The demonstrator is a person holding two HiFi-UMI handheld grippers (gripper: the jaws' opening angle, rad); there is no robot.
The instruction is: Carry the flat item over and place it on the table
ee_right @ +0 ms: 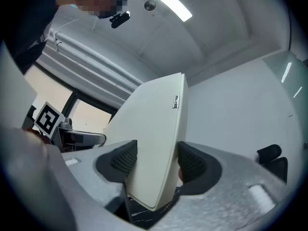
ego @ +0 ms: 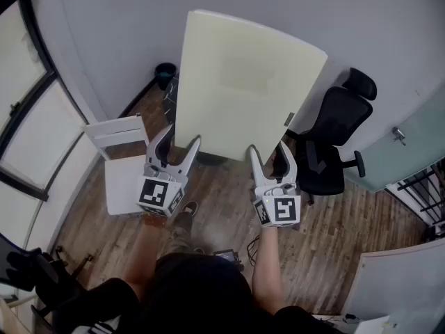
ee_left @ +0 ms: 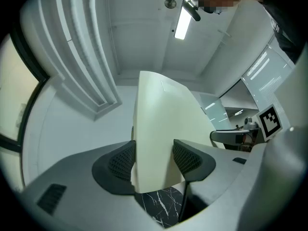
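Observation:
A large cream flat board (ego: 243, 89) is held up off the wooden floor, its lower edge gripped at two places. My left gripper (ego: 182, 136) is shut on the board's lower left part. In the left gripper view the board (ee_left: 163, 119) fills the gap and both black pads (ee_left: 120, 163) press on it. My right gripper (ego: 270, 148) is shut on the lower right part. In the right gripper view the board (ee_right: 154, 124) stands edge-on between the pads (ee_right: 192, 165). Both grippers point slightly upward.
A black office chair (ego: 334, 145) stands just right of the board. A white chair (ego: 122, 162) stands at the left, near tall windows. A dark bin (ego: 165, 74) sits in the far corner. A glass door (ego: 410, 145) is at the right.

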